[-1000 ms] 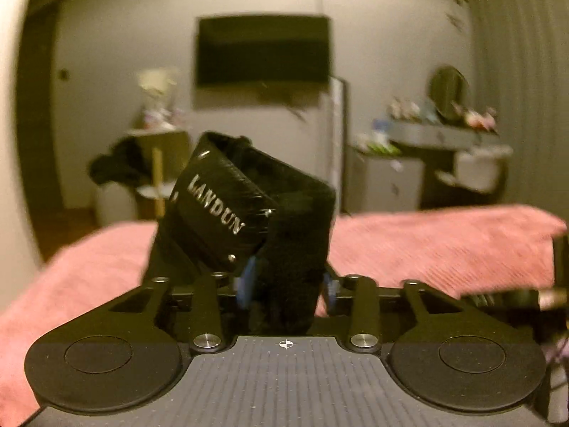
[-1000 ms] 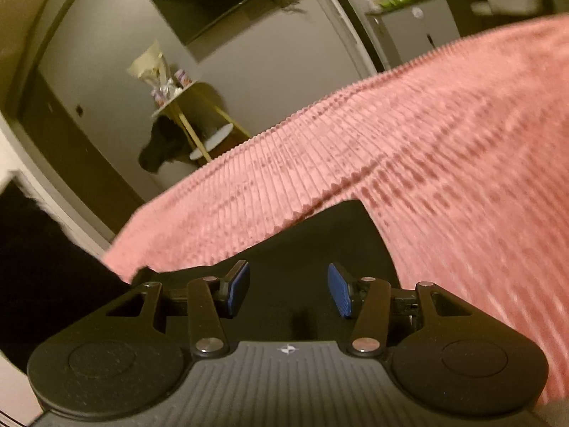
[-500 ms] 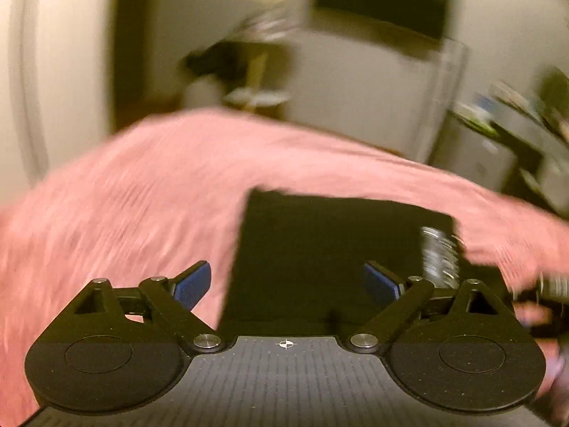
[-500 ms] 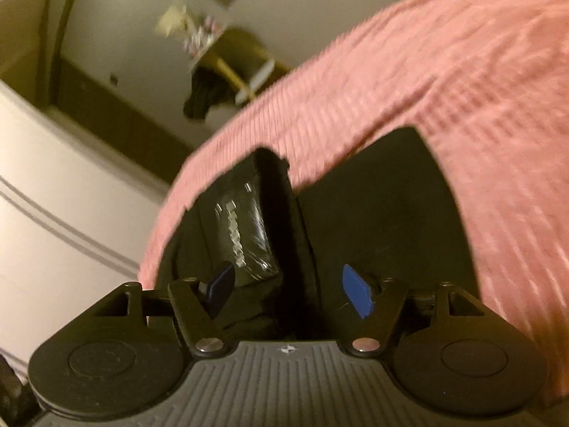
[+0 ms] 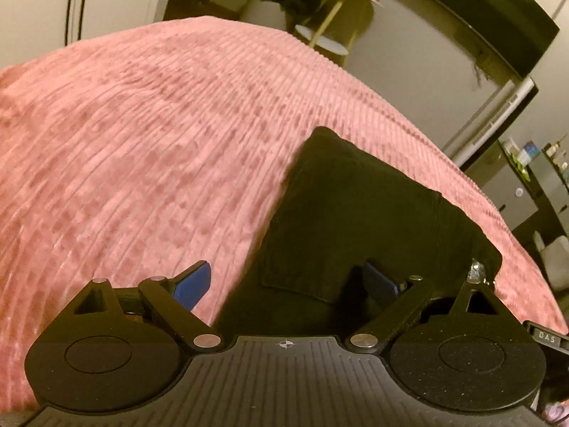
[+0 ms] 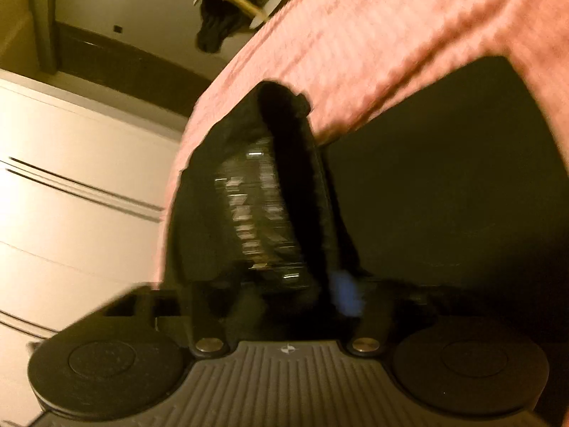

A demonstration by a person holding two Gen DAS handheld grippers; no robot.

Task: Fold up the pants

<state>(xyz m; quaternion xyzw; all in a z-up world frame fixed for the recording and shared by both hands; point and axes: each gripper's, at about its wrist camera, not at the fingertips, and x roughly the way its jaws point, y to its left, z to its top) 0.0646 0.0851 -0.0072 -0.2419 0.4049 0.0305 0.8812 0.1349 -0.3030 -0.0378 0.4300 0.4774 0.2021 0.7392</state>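
— What's under it all?
— A pink ribbed bedspread (image 5: 149, 135); the black pants (image 5: 355, 220) lie folded flat on it.
— And the left gripper (image 5: 290, 284)?
— Just above the pants' near edge, jaws spread wide, nothing between them.
— The right gripper (image 6: 295, 291)?
— At the pants' waistband (image 6: 263, 192), which stands up between its jaws — they have just been closing, and blur hides whether they pinch it.

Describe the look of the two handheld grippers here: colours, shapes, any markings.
Both look alike. The left gripper has a grey ribbed body with a small crosshair mark, two round black discs, black linkage arms with silver pivot screws, and blue pads on its fingers. The right gripper shows the same ribbed body, discs and screws; one blue pad is visible, blurred.
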